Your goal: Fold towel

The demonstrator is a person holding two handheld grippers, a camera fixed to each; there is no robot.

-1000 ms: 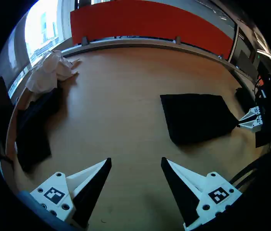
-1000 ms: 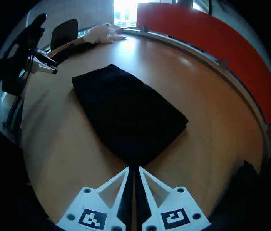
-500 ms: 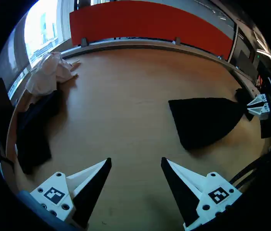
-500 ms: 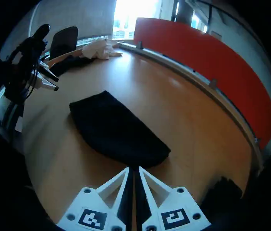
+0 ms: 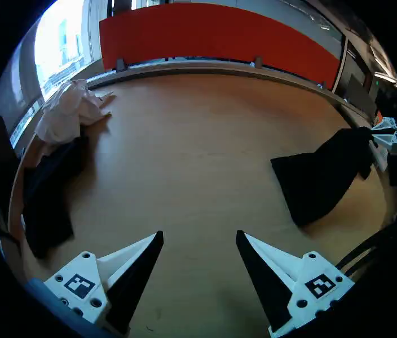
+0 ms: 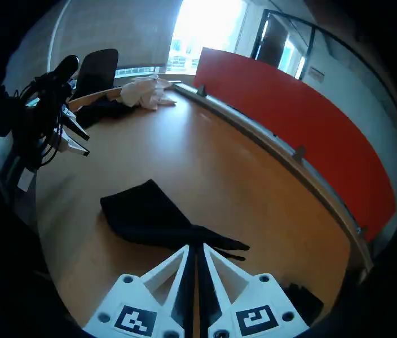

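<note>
left claw hangs spread apart over the desk; the towel lies far right, one corner lifted. right claw is clamped together on that corner, the rest resting on wood. best to carry it low and taut; room is open up to the red divider.

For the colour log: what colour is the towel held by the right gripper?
The towel is plain black; the right gripper view shows it best.
</note>
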